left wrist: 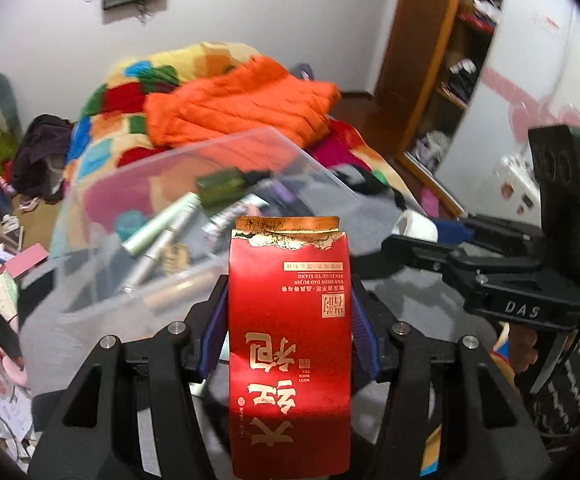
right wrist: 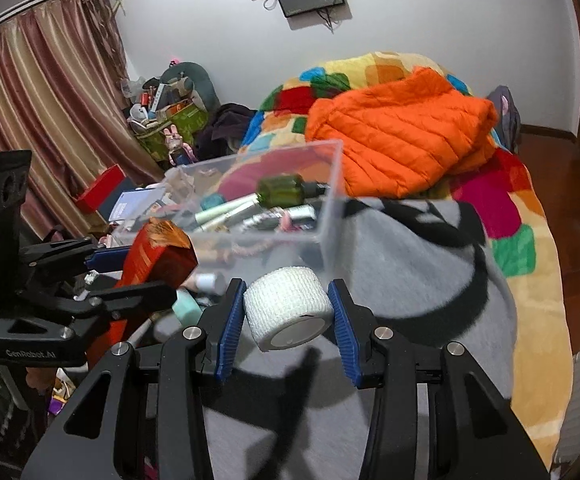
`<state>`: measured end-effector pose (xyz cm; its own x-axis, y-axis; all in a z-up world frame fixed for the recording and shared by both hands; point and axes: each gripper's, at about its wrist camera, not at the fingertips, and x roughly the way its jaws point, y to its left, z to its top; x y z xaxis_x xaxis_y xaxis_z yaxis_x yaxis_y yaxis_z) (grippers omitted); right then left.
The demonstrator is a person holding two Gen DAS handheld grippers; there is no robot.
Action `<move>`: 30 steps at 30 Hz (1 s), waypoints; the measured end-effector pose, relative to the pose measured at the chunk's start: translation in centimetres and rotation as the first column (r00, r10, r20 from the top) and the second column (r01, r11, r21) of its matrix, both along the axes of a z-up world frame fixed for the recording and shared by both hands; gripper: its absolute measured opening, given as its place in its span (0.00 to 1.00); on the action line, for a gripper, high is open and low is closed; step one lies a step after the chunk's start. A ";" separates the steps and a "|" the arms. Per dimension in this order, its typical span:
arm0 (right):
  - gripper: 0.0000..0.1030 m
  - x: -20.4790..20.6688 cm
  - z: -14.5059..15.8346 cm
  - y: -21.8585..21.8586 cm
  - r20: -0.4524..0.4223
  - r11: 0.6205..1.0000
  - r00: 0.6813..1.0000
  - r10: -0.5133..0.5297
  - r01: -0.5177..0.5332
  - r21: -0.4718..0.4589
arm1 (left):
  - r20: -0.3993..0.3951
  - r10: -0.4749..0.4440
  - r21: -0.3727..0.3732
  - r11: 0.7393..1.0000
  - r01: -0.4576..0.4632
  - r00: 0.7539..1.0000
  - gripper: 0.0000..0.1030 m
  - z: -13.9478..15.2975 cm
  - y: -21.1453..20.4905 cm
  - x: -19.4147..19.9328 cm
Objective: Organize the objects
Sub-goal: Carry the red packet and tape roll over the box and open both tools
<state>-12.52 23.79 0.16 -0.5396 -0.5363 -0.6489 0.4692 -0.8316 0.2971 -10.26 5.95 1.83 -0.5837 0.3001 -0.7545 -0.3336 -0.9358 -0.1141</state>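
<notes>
Two grippers, both loaded: left gripper (left wrist: 290,312) clamped on a red tea packet (left wrist: 290,320), right gripper (right wrist: 287,312) clamped on a white bandage roll (right wrist: 290,306). Both held above grey cloth (right wrist: 410,280), just short of the clear plastic bin (right wrist: 330,200) of cosmetics.

Red tea packet (left wrist: 290,344) upright; white tape roll (right wrist: 290,308) tilted.

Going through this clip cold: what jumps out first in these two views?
The red tea packet fills the left wrist view, clamped in the left gripper, and the white bandage roll sits between the pads of the right gripper. Behind both stands a clear plastic box holding tubes and a green bottle on a grey cloth. Farther back, an orange puffer jacket lies on the multicoloured blanket.
</notes>
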 end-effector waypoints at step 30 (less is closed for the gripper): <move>0.37 -8.7 -1.2 -9.6 0.030 0.989 0.999 -0.042 0.038 0.146 | 0.019 0.149 -0.083 0.986 -0.147 0.989 0.53 -1.3 -5.6 -10.1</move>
<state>-21.18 14.15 -1.06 -0.5361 -0.4135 -0.7360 0.4268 -0.8850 0.1863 -20.38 0.38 0.50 -0.5979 0.1488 -0.7876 -0.1883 -0.9812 -0.0425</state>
